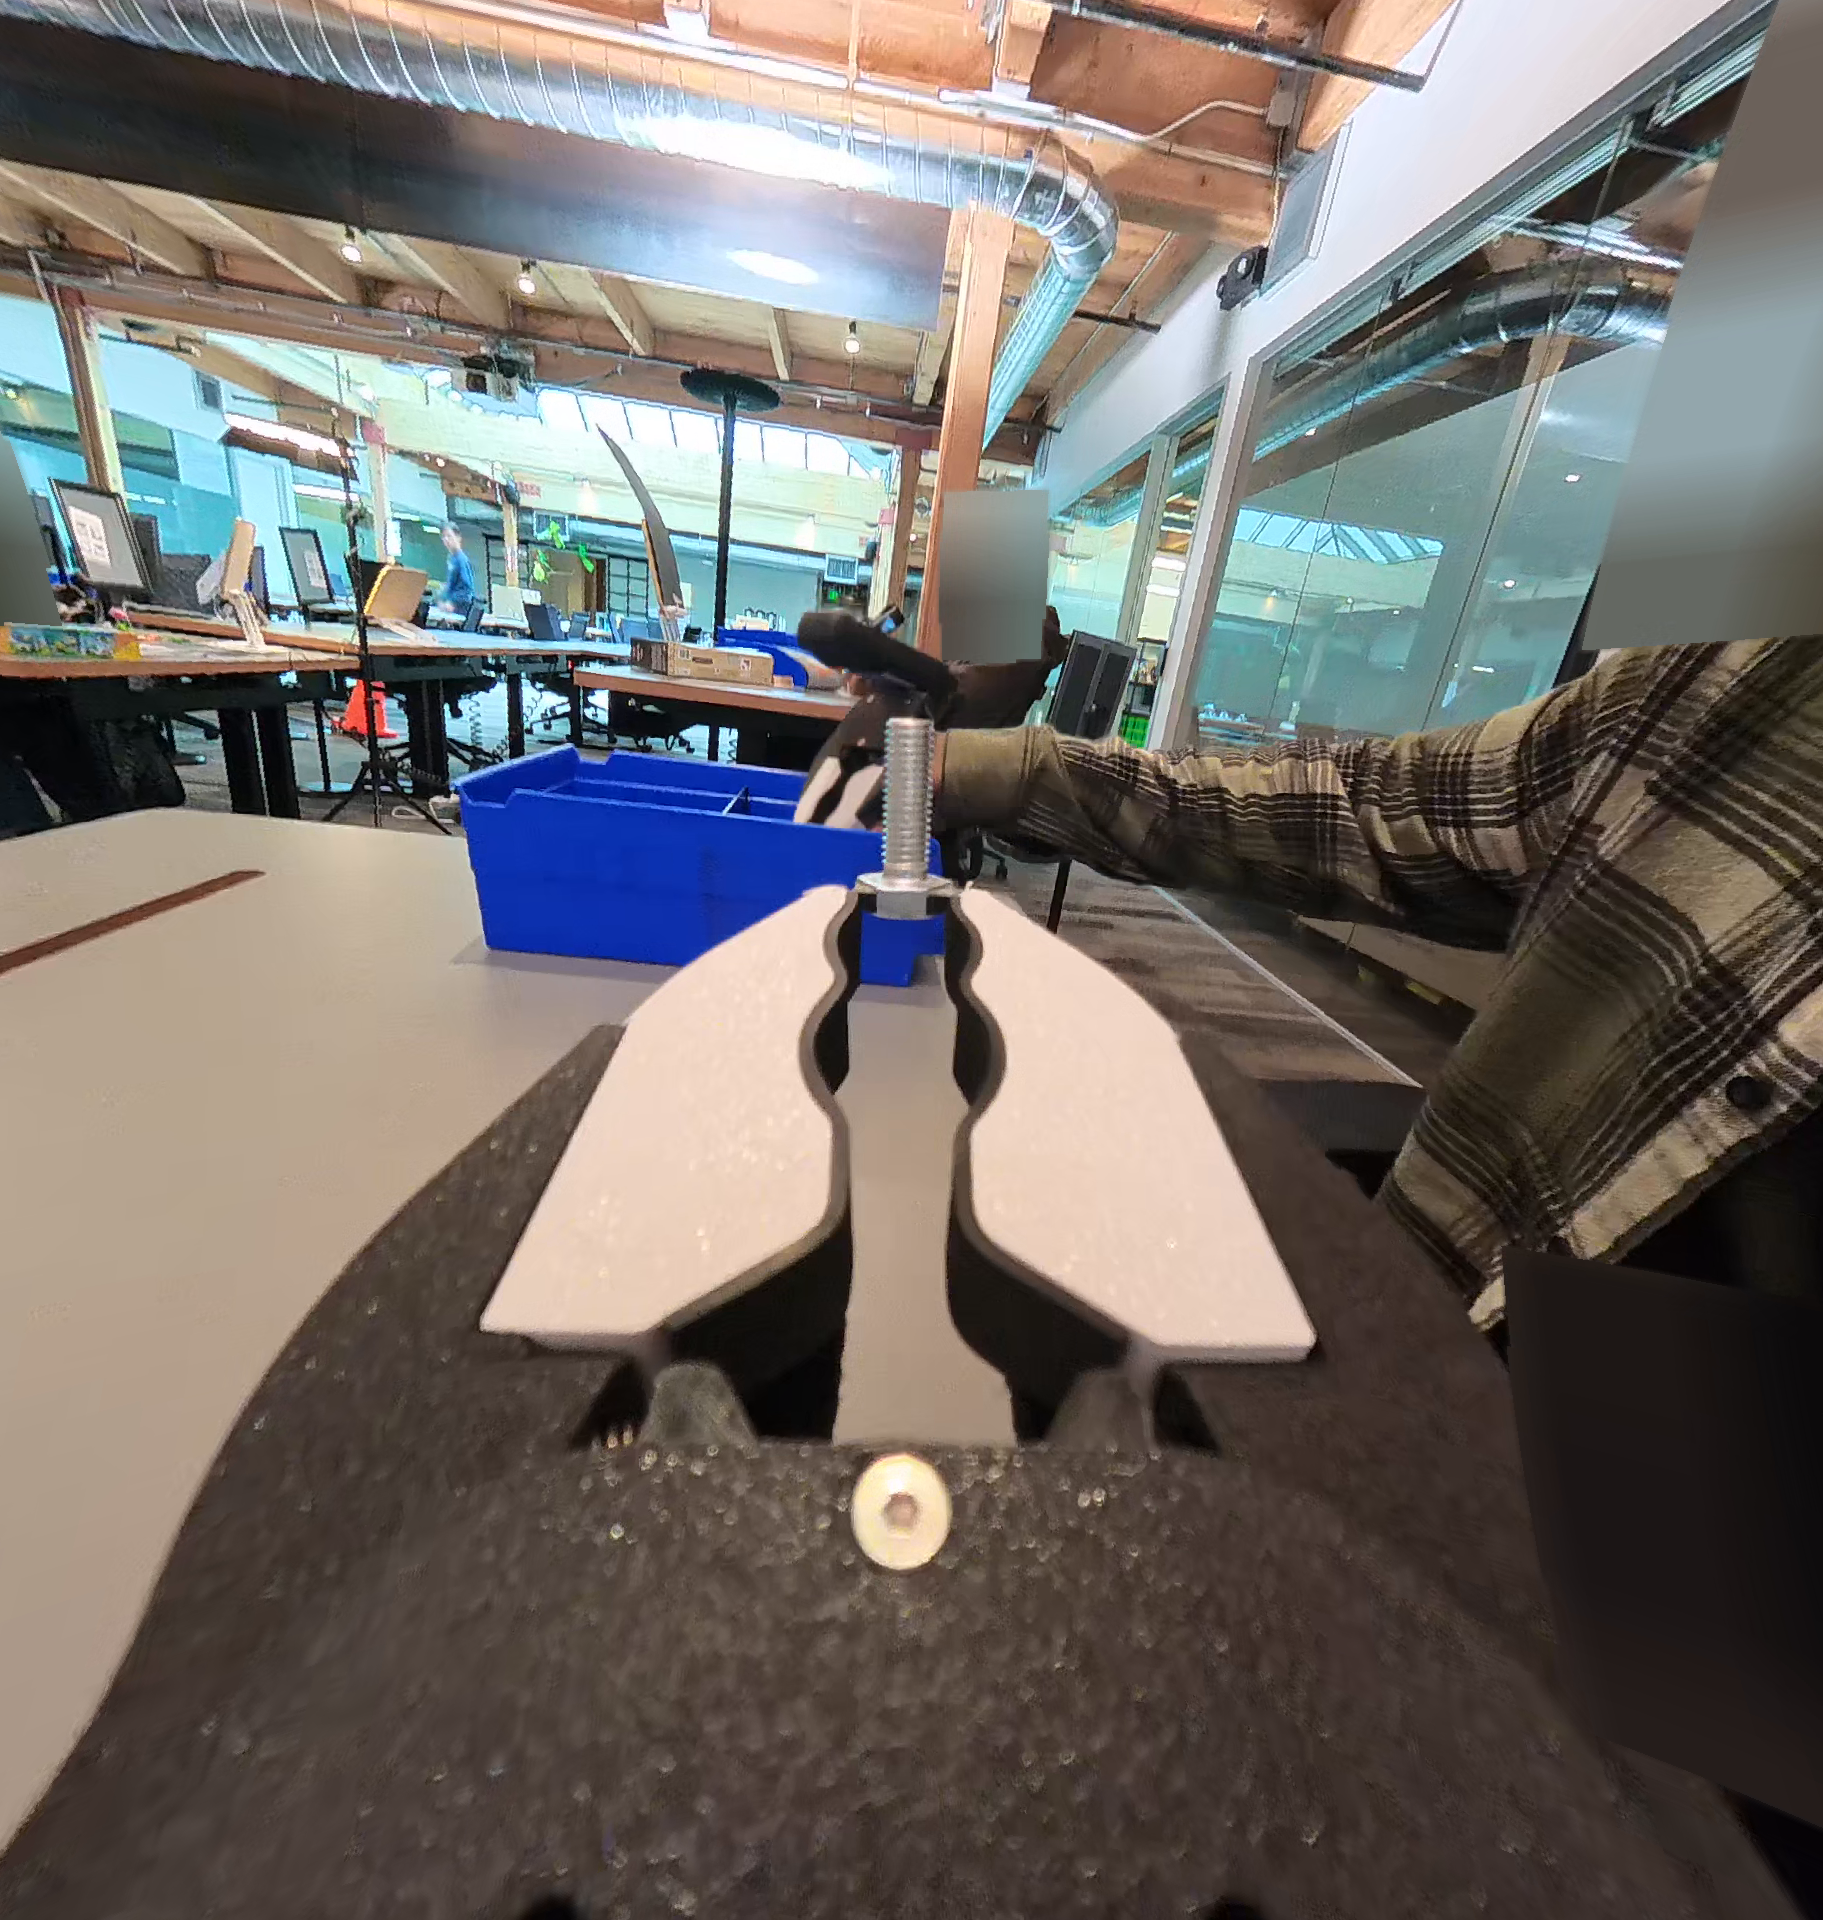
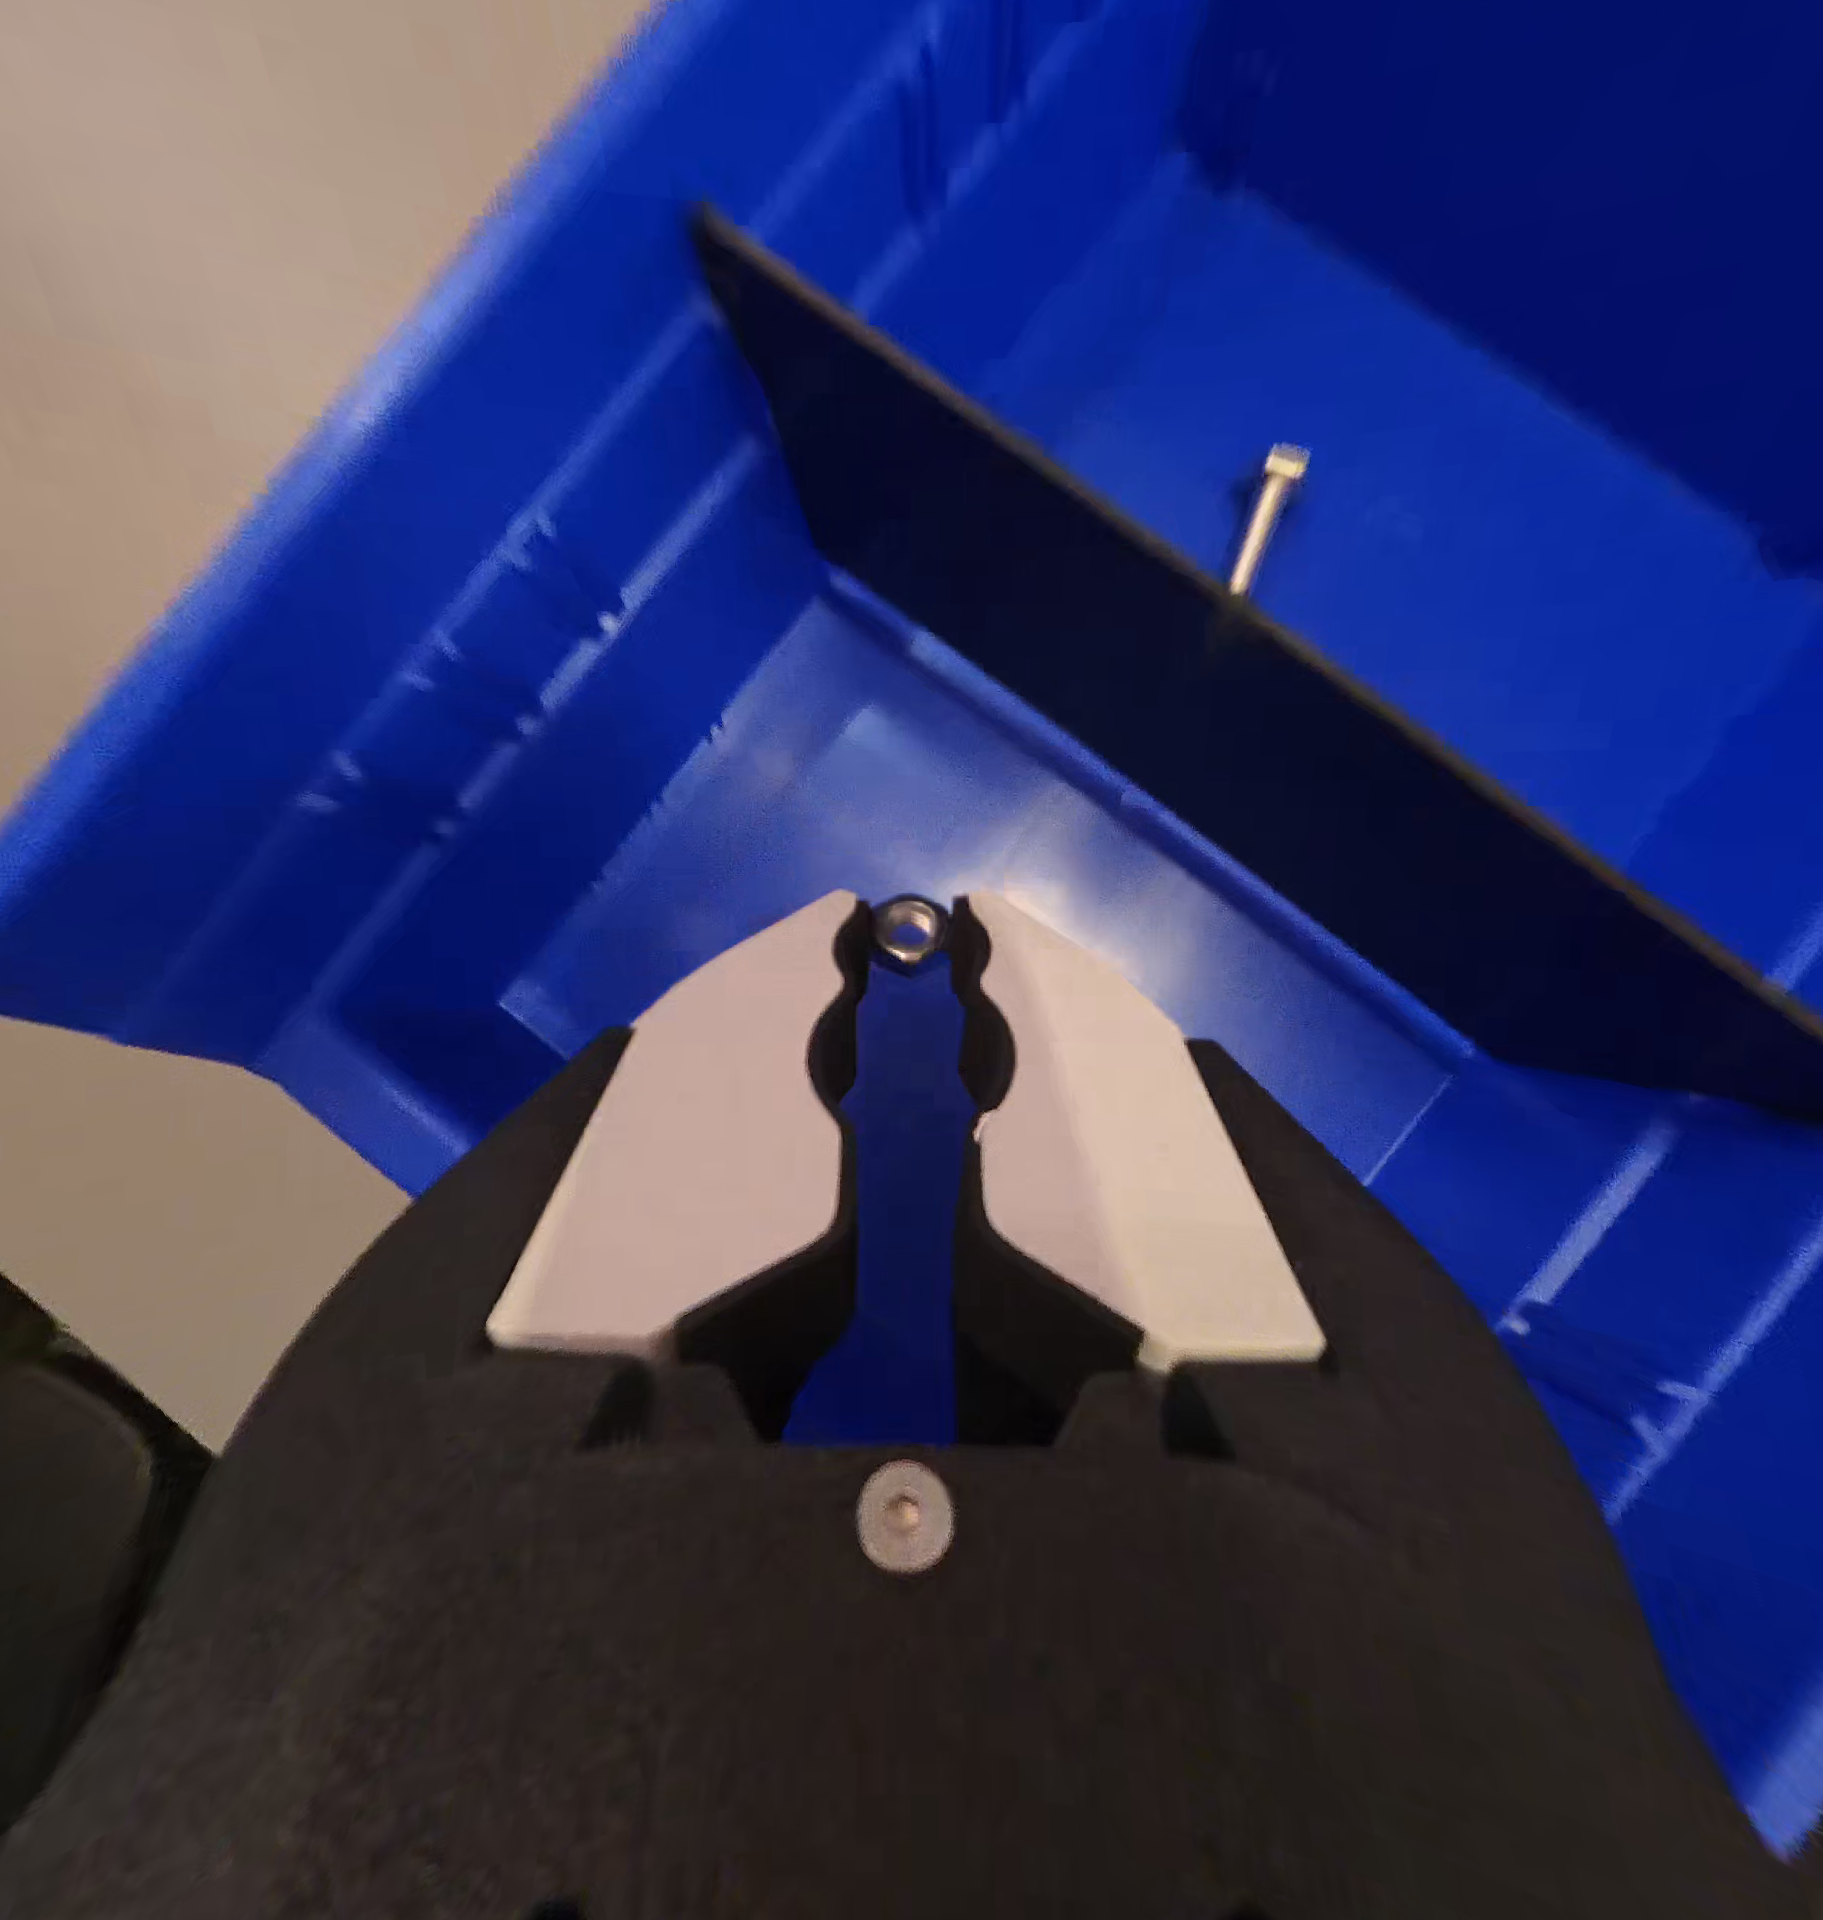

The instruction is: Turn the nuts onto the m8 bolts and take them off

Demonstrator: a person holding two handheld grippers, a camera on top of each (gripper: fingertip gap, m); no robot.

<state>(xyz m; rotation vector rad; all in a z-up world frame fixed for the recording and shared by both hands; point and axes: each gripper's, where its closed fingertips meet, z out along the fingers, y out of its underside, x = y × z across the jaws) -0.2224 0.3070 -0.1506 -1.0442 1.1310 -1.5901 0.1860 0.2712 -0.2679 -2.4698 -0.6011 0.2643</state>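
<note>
left jaws grip bolt (image 1: 908, 800) head; right jaws pinch nut (image 2: 909, 941).

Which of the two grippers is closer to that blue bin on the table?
Right. The right gripper reaches down inside the blue bin, clamping a nut over its floor. The left gripper holds a bolt upright by its head, short of the bin's near wall.

Silver bolt (image 1: 908, 800) upright, threads up, hex head pinched at left gripper (image 1: 905, 906) tips. Silver hex nut (image 2: 908, 942), hole facing camera, clamped at right gripper (image 2: 908, 940) tips over blue bin (image 2: 491, 665) compartment. Second bolt (image 2: 1262, 514) lying beyond divider (image 2: 990, 499).
</note>
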